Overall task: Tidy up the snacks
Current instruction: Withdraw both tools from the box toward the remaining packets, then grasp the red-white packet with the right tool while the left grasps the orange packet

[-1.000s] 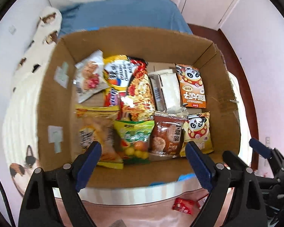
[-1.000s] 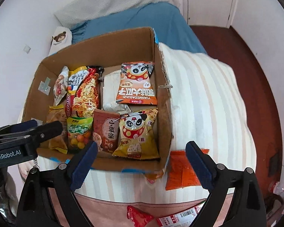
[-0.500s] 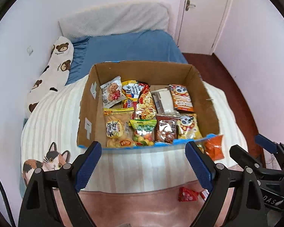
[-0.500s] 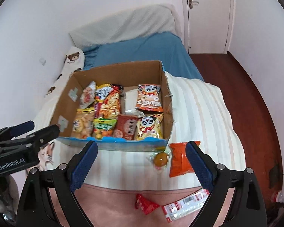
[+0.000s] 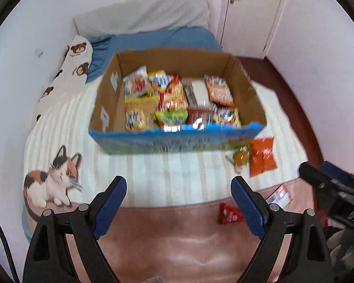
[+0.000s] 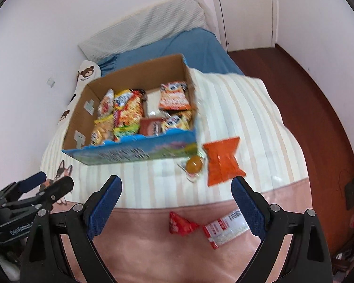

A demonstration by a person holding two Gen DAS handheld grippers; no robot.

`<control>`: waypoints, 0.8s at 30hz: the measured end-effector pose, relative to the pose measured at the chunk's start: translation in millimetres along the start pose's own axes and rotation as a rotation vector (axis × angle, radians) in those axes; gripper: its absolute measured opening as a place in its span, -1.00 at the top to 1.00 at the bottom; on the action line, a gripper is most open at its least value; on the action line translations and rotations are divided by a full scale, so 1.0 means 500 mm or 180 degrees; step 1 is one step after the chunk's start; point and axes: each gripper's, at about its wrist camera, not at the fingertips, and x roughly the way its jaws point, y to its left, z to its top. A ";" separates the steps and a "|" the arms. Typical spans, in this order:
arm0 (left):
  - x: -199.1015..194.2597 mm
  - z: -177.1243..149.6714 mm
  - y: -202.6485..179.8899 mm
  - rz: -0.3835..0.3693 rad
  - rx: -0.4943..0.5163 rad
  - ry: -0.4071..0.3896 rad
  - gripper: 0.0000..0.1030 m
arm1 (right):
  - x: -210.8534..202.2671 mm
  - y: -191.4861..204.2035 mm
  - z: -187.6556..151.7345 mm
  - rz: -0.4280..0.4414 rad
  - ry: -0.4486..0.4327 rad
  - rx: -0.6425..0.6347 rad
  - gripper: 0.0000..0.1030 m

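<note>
A cardboard box (image 5: 177,139) (image 6: 129,152) full of several snack packets stands on the striped bedspread. Loose snacks lie in front of its right corner: an orange packet (image 5: 262,156) (image 6: 223,161), a round yellow sweet in clear wrap (image 5: 240,158) (image 6: 194,165), a small red triangular packet (image 5: 229,215) (image 6: 180,224) and a red and white packet (image 5: 279,195) (image 6: 225,228). My left gripper (image 5: 178,205) is open and empty, held back from the box. My right gripper (image 6: 177,204) is open and empty above the red triangular packet.
A cat picture (image 5: 52,181) is on the bedspread at the left. A bear-print pillow (image 5: 74,61) lies along the wall. A blue sheet (image 6: 177,44) and a grey pillow (image 6: 148,28) are behind the box. Dark wood floor (image 6: 306,89) and a door (image 6: 245,9) are at the right.
Both grippers have pulled back and up from the box. The whole box, the bedspread and the loose snacks in front have come into view. Both grippers stayed open.
</note>
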 end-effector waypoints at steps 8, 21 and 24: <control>0.111 -0.070 -0.074 0.0289 0.0037 0.0413 -0.76 | 0.073 -0.155 -0.062 -0.0002 0.0443 0.0353 -0.87; 0.262 -0.127 -0.141 0.0253 0.0096 0.1164 -0.76 | 0.317 -0.341 -0.205 0.0214 0.1467 0.1491 -0.87; 0.265 -0.116 -0.155 0.0270 0.0144 0.1146 -0.76 | 0.350 -0.347 -0.205 0.0116 0.1436 0.1642 -0.93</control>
